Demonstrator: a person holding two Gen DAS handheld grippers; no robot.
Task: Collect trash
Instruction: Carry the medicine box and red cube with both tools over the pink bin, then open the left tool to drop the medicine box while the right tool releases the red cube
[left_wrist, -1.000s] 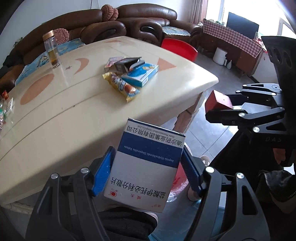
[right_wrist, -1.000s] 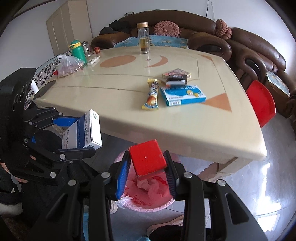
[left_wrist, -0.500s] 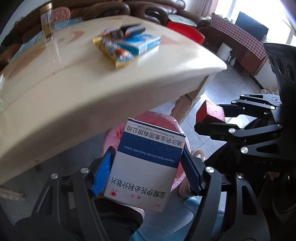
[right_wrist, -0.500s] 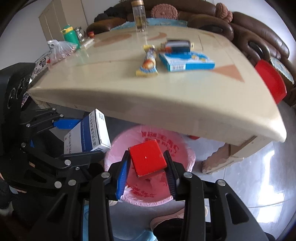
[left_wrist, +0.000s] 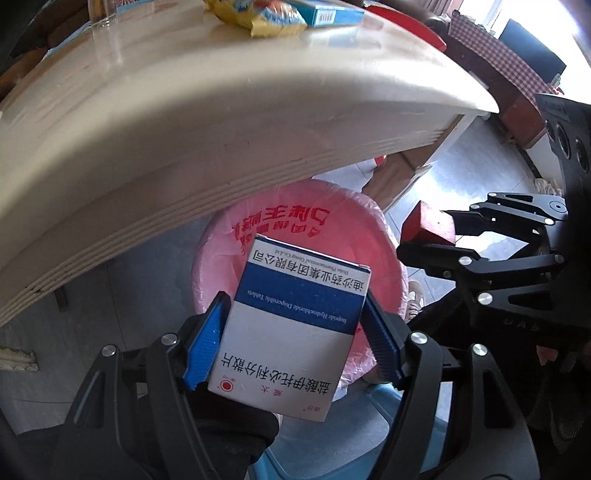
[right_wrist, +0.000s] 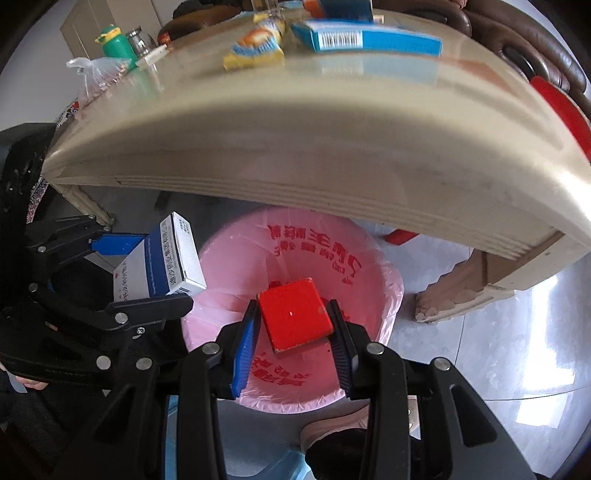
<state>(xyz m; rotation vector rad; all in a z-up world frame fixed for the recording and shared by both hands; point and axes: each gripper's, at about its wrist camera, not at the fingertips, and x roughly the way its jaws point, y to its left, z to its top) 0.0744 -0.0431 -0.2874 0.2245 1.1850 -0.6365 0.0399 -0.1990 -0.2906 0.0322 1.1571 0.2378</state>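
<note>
My left gripper (left_wrist: 295, 310) is shut on a white and blue medicine box (left_wrist: 291, 328), held over the near rim of a bin lined with a pink bag (left_wrist: 354, 236). In the right wrist view the same medicine box (right_wrist: 162, 262) hangs at the left of the pink-lined bin (right_wrist: 373, 266). My right gripper (right_wrist: 293, 314) is shut on a small red box (right_wrist: 293, 314), which hovers above the bin's opening. The red box (left_wrist: 428, 225) and right gripper show at the right in the left wrist view. The bin stands on the floor, partly under the table edge.
The cream table's (right_wrist: 332, 147) thick edge overhangs the bin. On top lie a yellow snack wrapper (right_wrist: 255, 48), a blue box (right_wrist: 369, 38), a plastic bag (right_wrist: 99, 74) and a green bottle (right_wrist: 112, 42). A red stool (right_wrist: 561, 110) and brown sofa stand right. A shoe (right_wrist: 332, 428) is below.
Both grippers have sunk from above tabletop level to below the table edge, carrying their boxes down over the pink bin. Neither grip has changed.
</note>
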